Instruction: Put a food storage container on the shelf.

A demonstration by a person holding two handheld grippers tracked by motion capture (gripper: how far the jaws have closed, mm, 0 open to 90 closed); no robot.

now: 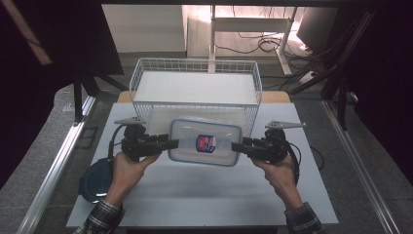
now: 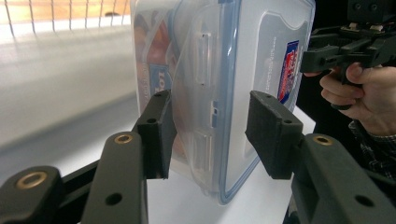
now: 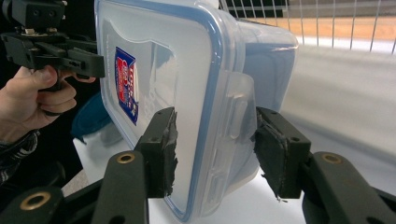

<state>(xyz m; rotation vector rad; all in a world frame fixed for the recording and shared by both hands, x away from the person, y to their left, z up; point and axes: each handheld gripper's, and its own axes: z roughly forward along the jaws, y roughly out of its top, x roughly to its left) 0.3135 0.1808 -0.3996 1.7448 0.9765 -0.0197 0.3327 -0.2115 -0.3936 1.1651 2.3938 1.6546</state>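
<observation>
At nine o'clock of the white table (image 1: 195, 195) the left gripper (image 1: 171, 144) stands half open, one pad on the lid and one under the base, clamped on the left end of a clear plastic box (image 1: 207, 141). The box sits at the centre, lifted level just in front of the wire basket (image 1: 195, 73) at twelve o'clock. It looks stiff, smooth and likely slippery; the latch flaps at its short ends seem the best hold. At three o'clock the right gripper (image 1: 235, 146), also half open, clamps the right end.
</observation>
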